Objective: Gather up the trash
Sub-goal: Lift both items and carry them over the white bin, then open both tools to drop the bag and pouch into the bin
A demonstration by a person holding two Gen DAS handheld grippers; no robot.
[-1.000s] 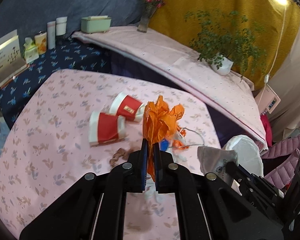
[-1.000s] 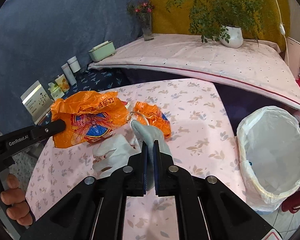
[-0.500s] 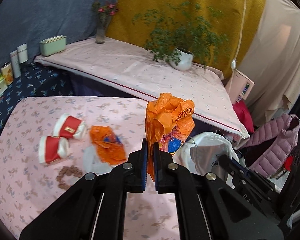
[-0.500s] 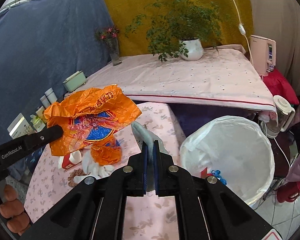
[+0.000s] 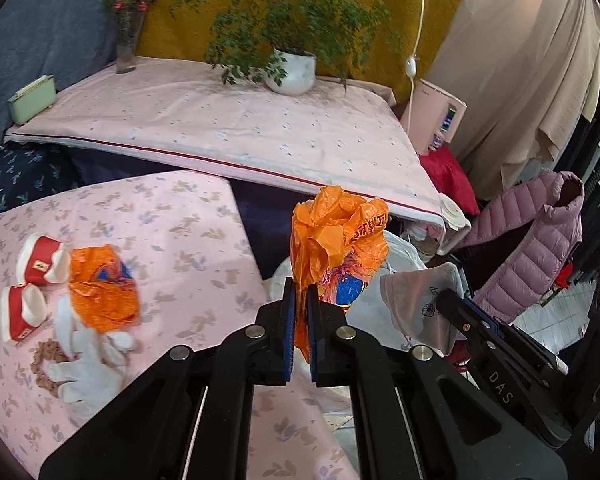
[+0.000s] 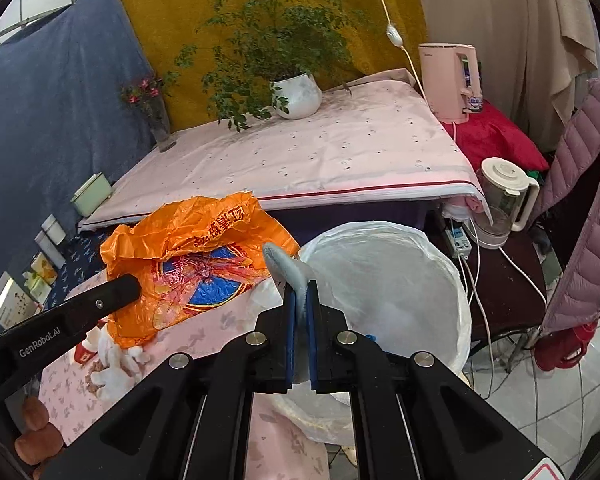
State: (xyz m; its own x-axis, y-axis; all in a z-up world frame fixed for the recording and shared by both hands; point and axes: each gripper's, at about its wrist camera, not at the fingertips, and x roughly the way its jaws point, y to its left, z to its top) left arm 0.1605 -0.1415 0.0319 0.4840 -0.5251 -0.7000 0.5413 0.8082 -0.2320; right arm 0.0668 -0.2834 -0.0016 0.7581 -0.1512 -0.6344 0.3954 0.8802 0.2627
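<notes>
My left gripper (image 5: pixel 300 294) is shut on a crumpled orange plastic bag (image 5: pixel 336 244), held up past the right edge of the pink floral table (image 5: pixel 188 216). Close beside it, my right gripper (image 6: pixel 300 292) is shut on a grey face mask (image 6: pixel 286 270) over the near rim of the white-lined trash bin (image 6: pixel 392 280). From the right wrist view the orange bag (image 6: pixel 196 252) hangs from the left gripper (image 6: pixel 134 286) just left of the bin. Two red-and-white paper cups (image 5: pixel 40 260), a second orange bag (image 5: pixel 100 288), a white glove (image 5: pixel 88 364) and brown crumbs (image 5: pixel 42 360) lie on the table.
A raised platform under a pink sheet (image 6: pixel 320 152) carries a potted plant (image 6: pixel 296 94) and a flower vase (image 6: pixel 158 120). A pink appliance (image 6: pixel 452 80), a glass kettle (image 6: pixel 504 196), cables and a pink puffer jacket (image 6: pixel 588 208) crowd the floor right of the bin. A person's hand (image 6: pixel 32 432) holds the left gripper.
Both grippers have swung right, off the table's middle and to the bin, carrying the orange bag and the mask. The cups and second bag now lie far left.
</notes>
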